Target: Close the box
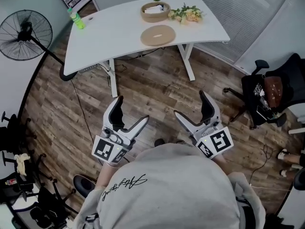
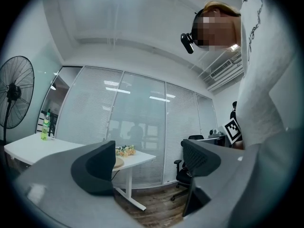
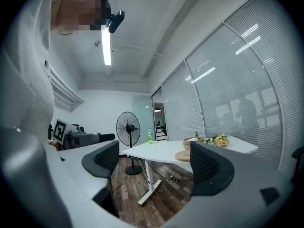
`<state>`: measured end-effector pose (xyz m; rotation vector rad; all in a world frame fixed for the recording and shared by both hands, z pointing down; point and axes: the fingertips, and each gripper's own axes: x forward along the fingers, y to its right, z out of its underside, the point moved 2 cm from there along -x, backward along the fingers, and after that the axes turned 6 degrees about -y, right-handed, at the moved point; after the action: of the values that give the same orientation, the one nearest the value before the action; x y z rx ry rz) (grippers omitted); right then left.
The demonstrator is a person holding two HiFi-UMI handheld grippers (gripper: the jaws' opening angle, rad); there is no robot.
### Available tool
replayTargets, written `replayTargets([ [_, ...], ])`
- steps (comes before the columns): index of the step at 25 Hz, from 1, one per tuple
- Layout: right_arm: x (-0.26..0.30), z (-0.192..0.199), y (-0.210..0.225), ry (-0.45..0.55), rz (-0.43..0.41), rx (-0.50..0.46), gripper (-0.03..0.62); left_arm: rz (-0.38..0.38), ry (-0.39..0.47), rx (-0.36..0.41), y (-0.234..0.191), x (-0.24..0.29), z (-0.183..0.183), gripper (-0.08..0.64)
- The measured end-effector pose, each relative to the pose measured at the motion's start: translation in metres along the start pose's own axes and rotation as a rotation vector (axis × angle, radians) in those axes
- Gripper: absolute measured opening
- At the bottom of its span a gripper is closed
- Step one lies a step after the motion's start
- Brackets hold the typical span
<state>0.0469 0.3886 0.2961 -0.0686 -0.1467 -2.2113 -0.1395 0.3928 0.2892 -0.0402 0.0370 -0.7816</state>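
Note:
A round wooden box stands uncovered at the far side of the white table. Its flat round lid lies on the tabletop just in front of it. Both grippers hang over the wooden floor close to the person's body, well short of the table. My left gripper is open with nothing between its jaws, and the left gripper view shows the same gap. My right gripper is open and empty too. In the right gripper view the box and lid are small and far off.
A bunch of flowers lies right of the box and a green bottle stands at the table's left corner. A standing fan is at the left, a black office chair at the right, with cables on the floor.

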Motion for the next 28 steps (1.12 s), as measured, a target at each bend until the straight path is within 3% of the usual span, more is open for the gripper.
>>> replayTargets([
  [7,-0.001,0.002,-0.012,-0.007,0.043,-0.004,0.448,0.031,-0.028,0.085,-0.009,-0.007,0.006,0.431],
  [13,-0.007,0.009,-0.007,-0.027,0.066,0.007,0.448,0.032,-0.025,0.096,-0.016,-0.001,0.011,0.431],
  [21,0.02,0.004,0.006,-0.016,0.012,0.009,0.445,-0.023,-0.023,0.079,-0.036,0.01,0.008,0.43],
  [28,0.056,-0.005,0.044,0.001,-0.027,-0.012,0.443,-0.07,-0.014,0.085,-0.062,0.041,0.002,0.431],
])
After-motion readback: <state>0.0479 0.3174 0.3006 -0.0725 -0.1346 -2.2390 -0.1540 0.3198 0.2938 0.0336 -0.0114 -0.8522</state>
